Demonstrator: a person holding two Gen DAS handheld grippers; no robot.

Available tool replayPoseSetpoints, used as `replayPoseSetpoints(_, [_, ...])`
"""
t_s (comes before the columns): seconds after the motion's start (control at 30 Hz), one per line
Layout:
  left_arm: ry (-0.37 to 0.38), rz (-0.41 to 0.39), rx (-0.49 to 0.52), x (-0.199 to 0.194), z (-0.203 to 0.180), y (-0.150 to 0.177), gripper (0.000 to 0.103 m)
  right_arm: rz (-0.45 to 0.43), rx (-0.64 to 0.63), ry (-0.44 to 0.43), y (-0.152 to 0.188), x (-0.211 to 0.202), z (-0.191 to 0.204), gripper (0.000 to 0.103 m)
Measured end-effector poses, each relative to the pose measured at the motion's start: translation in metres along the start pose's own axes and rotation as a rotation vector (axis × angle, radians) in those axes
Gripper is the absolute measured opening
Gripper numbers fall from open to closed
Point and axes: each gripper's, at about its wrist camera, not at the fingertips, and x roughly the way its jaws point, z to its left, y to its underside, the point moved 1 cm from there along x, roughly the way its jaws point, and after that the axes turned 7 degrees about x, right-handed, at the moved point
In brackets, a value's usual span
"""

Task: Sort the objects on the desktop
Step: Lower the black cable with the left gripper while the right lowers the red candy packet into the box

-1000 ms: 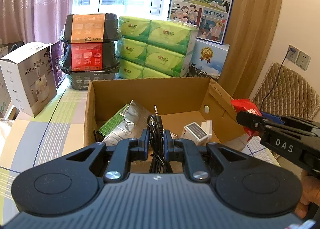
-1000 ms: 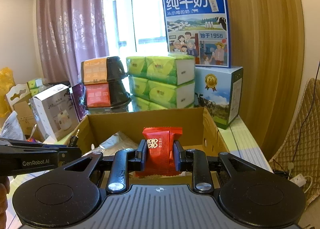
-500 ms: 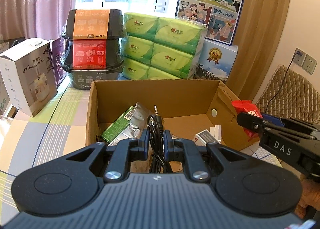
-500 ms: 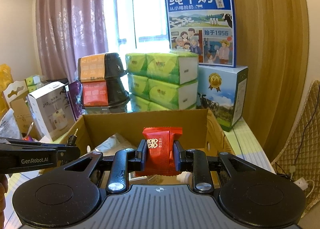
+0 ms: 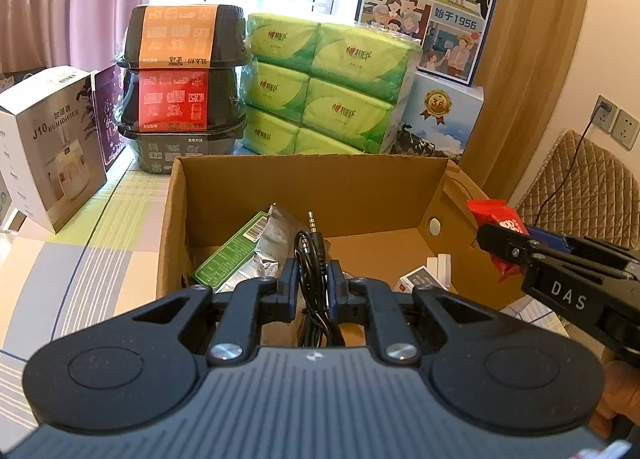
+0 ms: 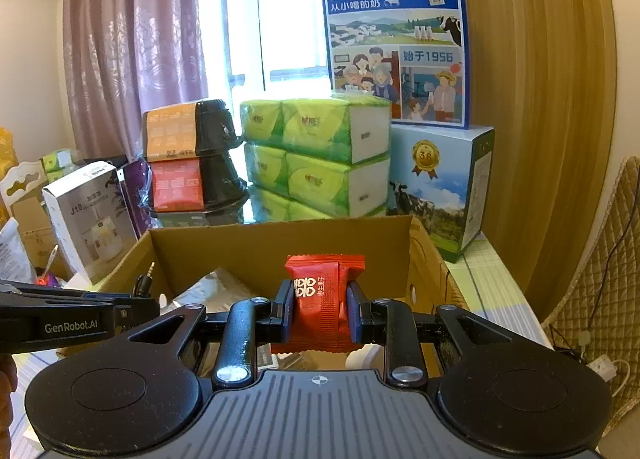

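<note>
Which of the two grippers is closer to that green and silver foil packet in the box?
Left. The left gripper is just above the foil packet; the right gripper hangs by the box's opposite side.

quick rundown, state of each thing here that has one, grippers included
left gripper: shut on the black cable
black cable: held, plug end up
right gripper: shut on the red packet
red packet: held upright above the box
cardboard box: open, partly filled
silver pouch: lying in the box
</note>
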Motion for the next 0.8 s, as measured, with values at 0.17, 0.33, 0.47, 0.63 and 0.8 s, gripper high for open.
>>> replayPoseSetpoints(0.17, [0.002,0.000,-0.010,0.006,0.001,0.000,0.011,0.002,0.000,0.003,0.000,0.005,-0.002,0.024])
replayPoseSetpoints(0.33, [0.013,-0.007,-0.028,0.010,0.003,-0.003,0.011,0.006,0.004,0.009,0.001,0.011,-0.004,0.024])
replayPoseSetpoints(0.47, [0.020,-0.009,-0.034,0.013,0.002,-0.005,0.011,0.007,0.006,0.009,0.001,0.013,-0.004,0.024])
replayPoseSetpoints(0.63, [0.027,-0.005,-0.038,0.017,0.002,-0.006,0.013,0.008,0.010,0.009,0.001,0.014,-0.007,0.024])
replayPoseSetpoints(0.8, [0.029,0.001,-0.038,0.017,0.001,-0.005,0.017,0.006,0.014,0.007,0.000,0.013,-0.009,0.024])
